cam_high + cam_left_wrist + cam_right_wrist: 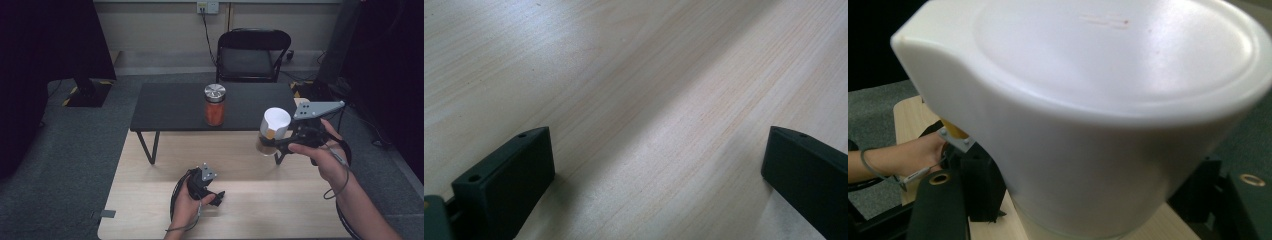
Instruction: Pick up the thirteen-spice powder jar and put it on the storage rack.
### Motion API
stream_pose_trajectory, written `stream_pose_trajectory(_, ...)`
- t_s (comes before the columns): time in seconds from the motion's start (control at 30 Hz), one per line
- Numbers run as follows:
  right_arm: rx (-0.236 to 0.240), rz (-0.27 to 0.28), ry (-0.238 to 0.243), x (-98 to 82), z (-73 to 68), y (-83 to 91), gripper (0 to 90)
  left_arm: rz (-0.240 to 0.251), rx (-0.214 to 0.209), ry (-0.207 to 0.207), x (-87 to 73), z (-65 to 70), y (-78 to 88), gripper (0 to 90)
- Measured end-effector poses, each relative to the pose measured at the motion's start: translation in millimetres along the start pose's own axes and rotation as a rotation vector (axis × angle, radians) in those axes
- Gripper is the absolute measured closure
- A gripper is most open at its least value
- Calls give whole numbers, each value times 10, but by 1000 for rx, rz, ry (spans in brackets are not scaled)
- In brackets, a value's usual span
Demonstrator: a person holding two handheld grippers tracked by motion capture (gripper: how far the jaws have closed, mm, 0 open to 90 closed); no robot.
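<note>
While my left gripper (pixel 216 196) rested wide open and empty on the desk (pixel 150 210) at lower centre, my right gripper (pixel 280 144) clamped what looked like a white-lidded jar (pixel 272 131) at centre right.

I see jar (pixel 272 131): white lid, brownish contents, tilted, held off wooden table (pixel 150 200), right of centre.

Jar (pixel 1108 125) base cut off at six o'clock, contents hidden behind white lid. Right gripper (pixel 280 142) pads unseen behind jar.
</note>
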State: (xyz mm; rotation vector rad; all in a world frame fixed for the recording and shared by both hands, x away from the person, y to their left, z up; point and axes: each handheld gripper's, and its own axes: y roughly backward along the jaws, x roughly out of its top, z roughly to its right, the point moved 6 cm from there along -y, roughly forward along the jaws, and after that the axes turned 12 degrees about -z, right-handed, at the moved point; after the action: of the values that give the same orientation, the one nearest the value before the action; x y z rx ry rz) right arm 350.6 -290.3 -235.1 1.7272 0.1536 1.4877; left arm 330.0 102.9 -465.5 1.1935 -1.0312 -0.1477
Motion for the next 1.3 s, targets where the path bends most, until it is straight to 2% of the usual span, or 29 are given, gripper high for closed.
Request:
stream_pose_trajectory(0.3, -32, 11, -3, 232, 30, -19, 306, 0, -1, 1, 0, 0, 1, 0)
stream_pose_trajectory(0.9, -90, -4, -40, 527, 212, -211, 306, -2, -1, 0, 2, -1, 3, 0)
stream_pose_trajectory(1.3, -102, -10, -76, 582, 338, -373, 305, -2, -1, 1, 2, -1, 2, 0)
